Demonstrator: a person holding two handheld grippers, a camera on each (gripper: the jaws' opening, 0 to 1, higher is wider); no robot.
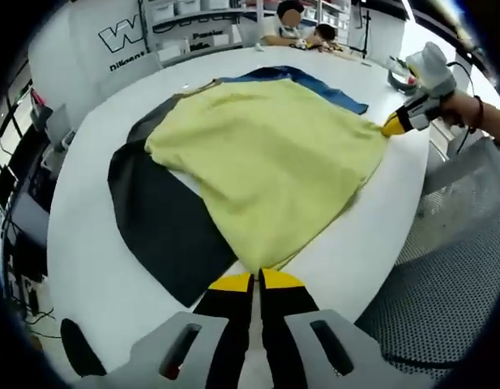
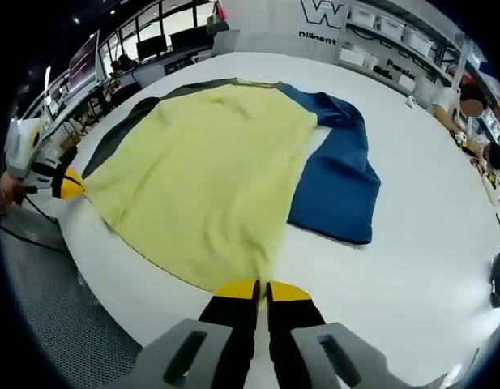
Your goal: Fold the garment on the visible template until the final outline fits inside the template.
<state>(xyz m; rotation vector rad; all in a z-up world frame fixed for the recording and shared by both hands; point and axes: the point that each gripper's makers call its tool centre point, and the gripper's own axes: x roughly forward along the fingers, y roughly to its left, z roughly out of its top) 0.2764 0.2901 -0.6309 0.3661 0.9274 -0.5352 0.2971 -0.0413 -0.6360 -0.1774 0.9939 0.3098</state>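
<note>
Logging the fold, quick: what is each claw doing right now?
Left claw: shut on the yellow garment hem.
Right claw: shut on the garment's other hem corner.

One garment, one template, two hand-held grippers.
One garment [image 1: 266, 154] with yellow-green body and blue sleeve, one dark template [image 1: 164, 219], one white table [image 2: 428, 243], two seated people [image 1: 302, 24].

close, opposite views across garment [image 1: 266, 154]
</note>
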